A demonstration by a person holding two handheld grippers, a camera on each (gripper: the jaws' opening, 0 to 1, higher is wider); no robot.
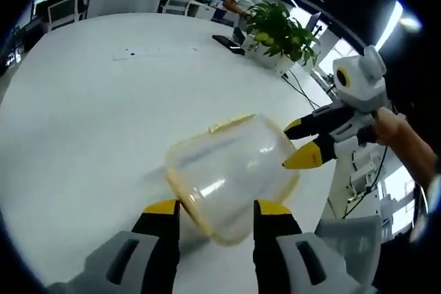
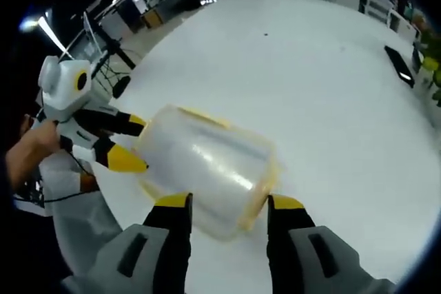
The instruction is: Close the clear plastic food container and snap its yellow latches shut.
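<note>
A clear plastic container (image 1: 231,173) with a yellowish rim is tipped on its side just above the white table (image 1: 83,115). My left gripper (image 1: 217,208) has its yellow-tipped jaws against both sides of the container's near end. Coming in from the right, the right gripper (image 1: 285,147) straddles the container's far edge. In the right gripper view the container (image 2: 207,166) sits between the jaws of my right gripper (image 2: 227,201), which touch both of its sides. The left gripper (image 2: 141,146) clasps its other end. I cannot make out the latches.
A potted plant (image 1: 279,32) and a flat black item (image 1: 226,41) sit at the table's far edge, and the black item (image 2: 400,65) also shows in the right gripper view. A person's hand (image 1: 393,125) holds the right gripper. Desks and chairs stand beyond the table (image 2: 331,101).
</note>
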